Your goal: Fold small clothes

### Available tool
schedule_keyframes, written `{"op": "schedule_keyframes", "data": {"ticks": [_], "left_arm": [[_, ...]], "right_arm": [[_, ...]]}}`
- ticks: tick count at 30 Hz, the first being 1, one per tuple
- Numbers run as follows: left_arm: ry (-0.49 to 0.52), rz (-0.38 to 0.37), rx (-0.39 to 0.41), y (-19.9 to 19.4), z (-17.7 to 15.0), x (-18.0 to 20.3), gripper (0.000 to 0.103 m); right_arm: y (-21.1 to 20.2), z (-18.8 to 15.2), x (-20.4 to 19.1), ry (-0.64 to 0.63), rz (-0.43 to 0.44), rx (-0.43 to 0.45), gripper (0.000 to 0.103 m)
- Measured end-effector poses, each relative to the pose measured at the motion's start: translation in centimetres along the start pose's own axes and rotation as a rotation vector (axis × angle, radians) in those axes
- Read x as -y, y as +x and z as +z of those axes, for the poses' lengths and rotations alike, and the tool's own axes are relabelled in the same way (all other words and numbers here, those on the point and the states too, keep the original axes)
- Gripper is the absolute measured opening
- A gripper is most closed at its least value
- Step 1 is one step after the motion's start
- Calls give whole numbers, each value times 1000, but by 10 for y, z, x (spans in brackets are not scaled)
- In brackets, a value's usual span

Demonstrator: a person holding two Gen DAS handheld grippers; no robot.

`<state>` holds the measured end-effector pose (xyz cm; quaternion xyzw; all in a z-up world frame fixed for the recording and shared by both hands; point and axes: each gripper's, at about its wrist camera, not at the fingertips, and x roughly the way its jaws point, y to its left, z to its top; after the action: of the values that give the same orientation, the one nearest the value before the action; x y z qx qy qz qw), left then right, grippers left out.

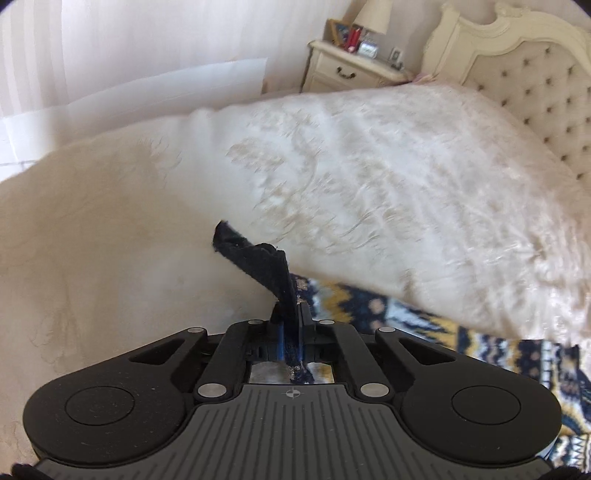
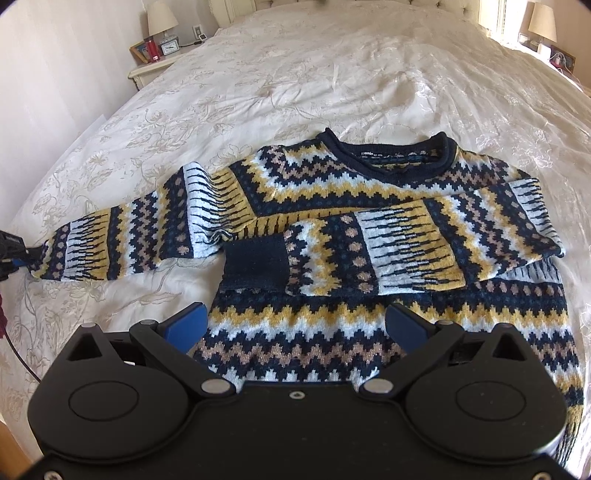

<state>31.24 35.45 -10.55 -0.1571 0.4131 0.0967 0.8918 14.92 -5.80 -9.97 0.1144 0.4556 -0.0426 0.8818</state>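
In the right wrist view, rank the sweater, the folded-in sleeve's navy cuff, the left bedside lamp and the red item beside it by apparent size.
1. Sweater
2. Navy cuff
3. Lamp, smaller-looking partly through distance
4. Red item

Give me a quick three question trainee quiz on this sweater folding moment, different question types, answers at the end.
1. True or false: the left gripper has its jaws shut on the navy cuff.
2. Which sleeve already lies across the sweater body? A: the one at image right. B: the one at image left.
3. Fill in: the right gripper has its jaws ____.

Key: 1 true. 2 A, the folded sleeve. 3 open.
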Motion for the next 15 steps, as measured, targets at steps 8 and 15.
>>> {"op": "schedule_keyframes", "data": {"ticks": [8,15], "left_arm": [[152,-121,111,-64,13,64,6],[243,-249,192,-116,9,147,6]], "right_arm": [[-3,-8,22,22,33,-8,102],[-15,-12,59,29,73,-1,102]]}}
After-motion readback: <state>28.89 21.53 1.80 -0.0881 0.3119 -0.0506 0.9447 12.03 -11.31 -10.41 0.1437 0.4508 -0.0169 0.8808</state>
